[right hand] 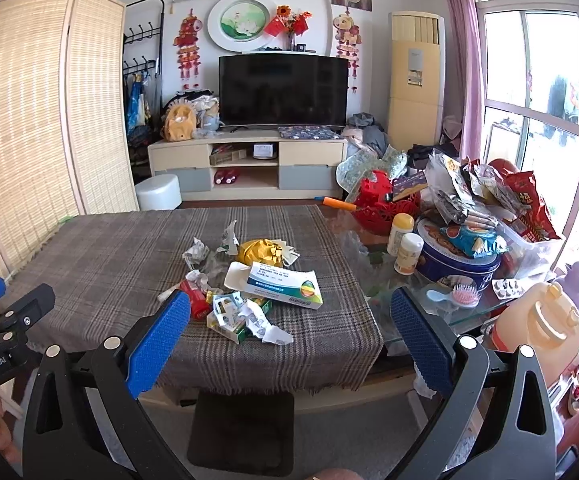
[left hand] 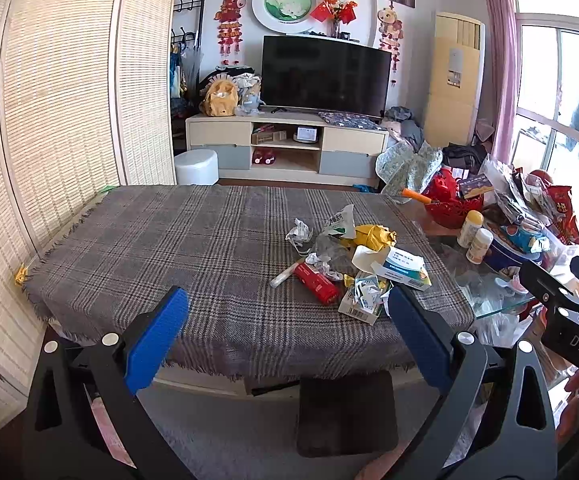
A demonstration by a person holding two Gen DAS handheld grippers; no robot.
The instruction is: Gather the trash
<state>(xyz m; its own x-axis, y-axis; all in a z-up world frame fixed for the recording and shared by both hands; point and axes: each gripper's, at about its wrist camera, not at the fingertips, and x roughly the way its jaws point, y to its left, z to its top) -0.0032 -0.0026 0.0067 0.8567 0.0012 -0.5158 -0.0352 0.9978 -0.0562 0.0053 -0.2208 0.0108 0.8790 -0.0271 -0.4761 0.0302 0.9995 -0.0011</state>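
Your left gripper and right gripper both gape wide, holding nothing. The trash pile sits on the plaid cloth just ahead of both, untouched.

Print on the medicine box ahead of the claw is unreadably small; crumpled paper half-buries a green carton.

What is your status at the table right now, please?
Both tongs, left and right, open, empty, short of the table. Trash pile untouched on plaid cloth. Nothing blocking.
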